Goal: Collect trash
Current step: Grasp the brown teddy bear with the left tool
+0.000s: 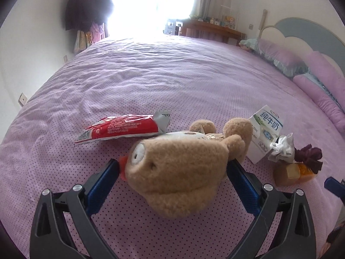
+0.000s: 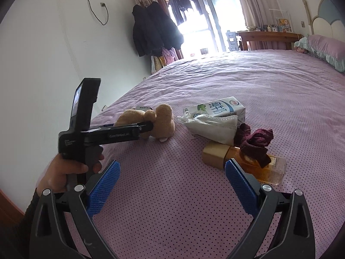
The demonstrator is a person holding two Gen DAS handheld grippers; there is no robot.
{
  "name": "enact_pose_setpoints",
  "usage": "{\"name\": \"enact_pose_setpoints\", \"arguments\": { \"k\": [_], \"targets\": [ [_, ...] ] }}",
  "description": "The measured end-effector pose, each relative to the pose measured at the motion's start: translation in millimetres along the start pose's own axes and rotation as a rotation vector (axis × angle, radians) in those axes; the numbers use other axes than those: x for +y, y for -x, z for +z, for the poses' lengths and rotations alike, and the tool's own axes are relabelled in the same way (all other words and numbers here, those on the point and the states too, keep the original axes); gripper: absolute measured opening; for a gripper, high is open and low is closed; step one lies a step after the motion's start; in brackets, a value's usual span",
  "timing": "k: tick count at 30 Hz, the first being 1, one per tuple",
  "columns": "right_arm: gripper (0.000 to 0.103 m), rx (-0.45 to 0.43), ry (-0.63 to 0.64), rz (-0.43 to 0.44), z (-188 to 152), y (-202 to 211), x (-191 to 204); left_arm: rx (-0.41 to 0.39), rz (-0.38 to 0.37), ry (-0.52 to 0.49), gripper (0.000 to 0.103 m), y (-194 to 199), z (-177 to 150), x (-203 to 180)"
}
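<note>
A tan teddy bear (image 1: 179,168) (image 2: 163,120) lies on the purple bed, its head filling the gap between the fingers of my left gripper (image 1: 173,168), which stands open around it. Behind it lies a red snack wrapper (image 1: 123,127). To the right are a white milk carton (image 1: 265,131) (image 2: 215,108), a crumpled white mask (image 1: 282,145) (image 2: 213,127), a dark red cloth (image 2: 254,140) and an amber bottle (image 2: 248,166) with a tan cap. My right gripper (image 2: 172,170) is open above bare sheet, its right finger close to the bottle.
The dotted purple bed sheet (image 1: 172,75) stretches far back. Pillows (image 1: 280,56) and a padded headboard (image 1: 301,26) are at the right. A hand (image 2: 64,172) holds the left gripper's handle at the bed's left edge. Coats (image 2: 155,30) hang on the wall.
</note>
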State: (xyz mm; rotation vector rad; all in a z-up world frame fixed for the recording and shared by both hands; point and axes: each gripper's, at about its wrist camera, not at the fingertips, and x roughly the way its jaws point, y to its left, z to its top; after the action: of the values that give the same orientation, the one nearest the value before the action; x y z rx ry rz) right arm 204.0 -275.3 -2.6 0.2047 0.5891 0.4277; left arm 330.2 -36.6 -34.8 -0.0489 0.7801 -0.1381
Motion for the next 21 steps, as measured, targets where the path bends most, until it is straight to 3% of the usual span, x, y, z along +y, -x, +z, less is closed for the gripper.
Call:
{"name": "enact_pose_setpoints", "arguments": {
  "k": [8, 13, 19, 21],
  "targets": [
    [0.094, 0.006, -0.002, 0.010, 1.0, 3.4, -0.5, 0.003, -0.028, -0.082, 0.099, 2.5, -1.5, -7.2],
    [0.094, 0.014, 0.003, 0.012, 2.0, 1.0, 0.9, 0.011, -0.034, -0.056, 0.099, -4.8, 1.2, -1.9],
    [0.094, 0.016, 0.021, -0.001, 5.1, -3.0, 3.0, -0.029, -0.014, -0.040, 0.075, 3.0, -2.4, 0.1],
    [0.094, 0.018, 0.028, -0.004, 6.5, -4.8, 4.0, -0.031, -0.022, -0.031, 0.073, 5.3, -3.3, 1.8]
  ]
}}
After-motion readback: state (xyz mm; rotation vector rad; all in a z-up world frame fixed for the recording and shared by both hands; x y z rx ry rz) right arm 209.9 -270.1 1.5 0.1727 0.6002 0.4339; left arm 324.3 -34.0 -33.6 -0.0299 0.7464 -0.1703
